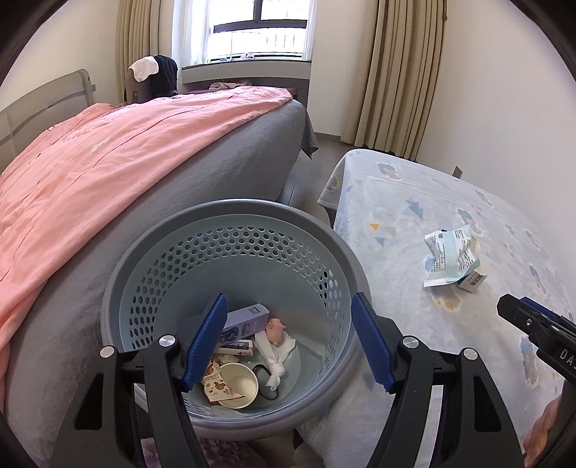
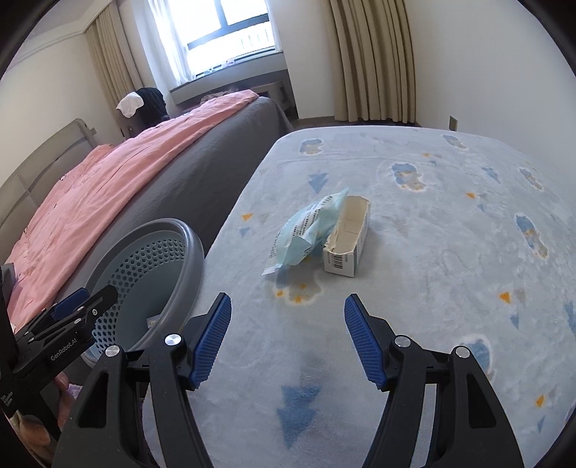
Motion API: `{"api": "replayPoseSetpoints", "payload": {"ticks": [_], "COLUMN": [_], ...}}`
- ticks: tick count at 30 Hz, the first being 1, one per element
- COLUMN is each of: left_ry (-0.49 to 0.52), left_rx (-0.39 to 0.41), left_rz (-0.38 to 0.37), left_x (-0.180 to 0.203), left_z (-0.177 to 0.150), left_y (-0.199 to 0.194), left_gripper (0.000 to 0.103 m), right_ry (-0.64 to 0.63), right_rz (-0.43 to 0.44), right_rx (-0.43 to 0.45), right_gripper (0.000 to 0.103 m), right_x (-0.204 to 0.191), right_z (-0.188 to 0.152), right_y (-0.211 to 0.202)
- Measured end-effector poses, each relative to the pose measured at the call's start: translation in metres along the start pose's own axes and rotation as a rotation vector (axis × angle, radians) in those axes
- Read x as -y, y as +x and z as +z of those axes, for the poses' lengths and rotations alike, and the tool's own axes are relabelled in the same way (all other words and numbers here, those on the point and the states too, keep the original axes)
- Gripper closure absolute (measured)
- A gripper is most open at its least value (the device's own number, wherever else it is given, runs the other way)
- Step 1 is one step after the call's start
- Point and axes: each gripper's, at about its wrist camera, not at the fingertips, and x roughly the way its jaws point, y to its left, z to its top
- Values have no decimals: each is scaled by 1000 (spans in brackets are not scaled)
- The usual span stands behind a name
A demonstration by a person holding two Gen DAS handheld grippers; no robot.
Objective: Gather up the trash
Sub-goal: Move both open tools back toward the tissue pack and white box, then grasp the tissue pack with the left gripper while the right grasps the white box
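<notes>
Left wrist view: left gripper (image 1: 289, 340) spread wide and empty above the perforated grey wastebasket (image 1: 334, 252), with a paper cup (image 1: 239, 385), a purple box (image 1: 248, 320) and a knotted tissue (image 1: 275, 354) inside. Right of the wastebasket, on the pale rug (image 1: 414, 201): crumpled wrapper (image 1: 450, 257).

Right wrist view: right gripper (image 2: 288, 340) wide, empty. Right of the wastebasket (image 2: 192, 244), on the rug (image 2: 450, 306): blue wrapper (image 2: 306, 230) touching a torn carton (image 2: 347, 239).

A home bedroom is shown: a bed (image 1: 108, 172) covered by a pink quilt (image 2: 108, 190) over a grey sheet, a padded headboard (image 1: 39, 104), beige curtains (image 2: 370, 61) beside a window (image 1: 248, 28), and a pale-blue patterned rug (image 2: 414, 252) on the floor.
</notes>
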Motion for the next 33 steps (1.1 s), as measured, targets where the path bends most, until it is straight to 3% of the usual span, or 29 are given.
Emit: {"api": "replayPoseSetpoints", "payload": {"ticks": [13, 25, 33], "left_ry": [48, 72, 80], "left_rx": [-8, -20, -27], "left_rz": [-29, -53, -63], "left_x": [34, 49, 53], "left_z": [0, 1, 2], "left_y": [4, 10, 13], "left_gripper": [35, 35, 35], "right_ry": [9, 24, -14], "right_rz": [-51, -74, -42], "right_rx": [7, -28, -58], "right_gripper": [39, 38, 36], "right_x": [36, 66, 49], "right_z": [4, 25, 35], "right_y": [3, 35, 62]}}
